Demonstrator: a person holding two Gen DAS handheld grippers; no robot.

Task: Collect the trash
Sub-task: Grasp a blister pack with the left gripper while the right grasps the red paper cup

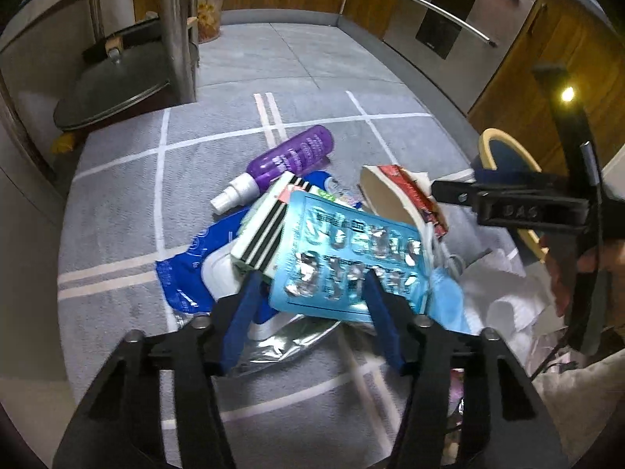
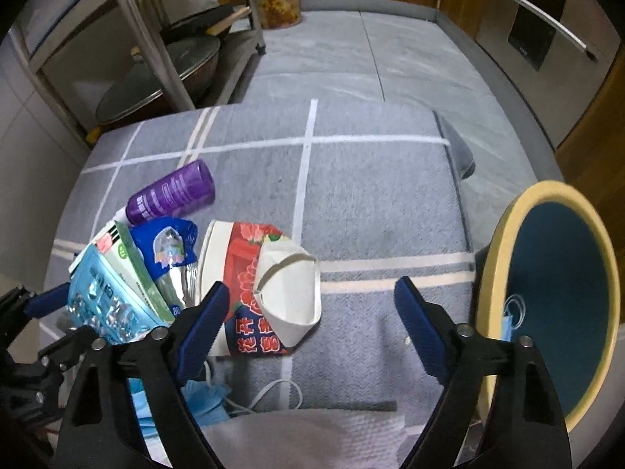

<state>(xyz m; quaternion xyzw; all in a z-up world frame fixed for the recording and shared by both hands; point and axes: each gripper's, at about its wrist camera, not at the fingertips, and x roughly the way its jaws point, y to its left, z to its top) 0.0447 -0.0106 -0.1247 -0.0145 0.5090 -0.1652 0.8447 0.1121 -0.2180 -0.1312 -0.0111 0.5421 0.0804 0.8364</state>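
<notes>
Trash lies heaped on a grey rug (image 2: 371, 203) with white grid lines, spread over a grey tiled floor. On top of the heap sits a light blue blister pack (image 1: 351, 258) with crumpled, burst foil pockets, tilted up between the blue fingers of the left tongs (image 1: 310, 287); the fingers stand fairly wide on either side of it, and whether they actually pinch it cannot be told. Under and beside it are one white box with black stripes (image 1: 259, 234), one blue plastic wrapper (image 1: 187, 273), one silver foil pouch (image 1: 281, 344), one purple spray bottle (image 2: 172, 193) lying on its side at the far edge of the pile, and one flattened red-and-white paper cup (image 2: 242, 285) with a folded white piece (image 2: 291, 293) resting on it. A blue face mask (image 2: 203, 394) lies at the near edge, beside white paper towel (image 2: 304, 437).

The right tongs (image 2: 312, 305) hang wide open over bare rug, holding nothing, just right of the cup. To their right stands a bin (image 2: 500, 273) with a cream rim and dark blue inside, tipped toward the camera, one blue mask visible in it. Between the pile and the bin the rug is open. A metal rack (image 2: 164, 51) holding pans borders the rug's far left; steel-fronted appliances and wood cabinets line the right.
</notes>
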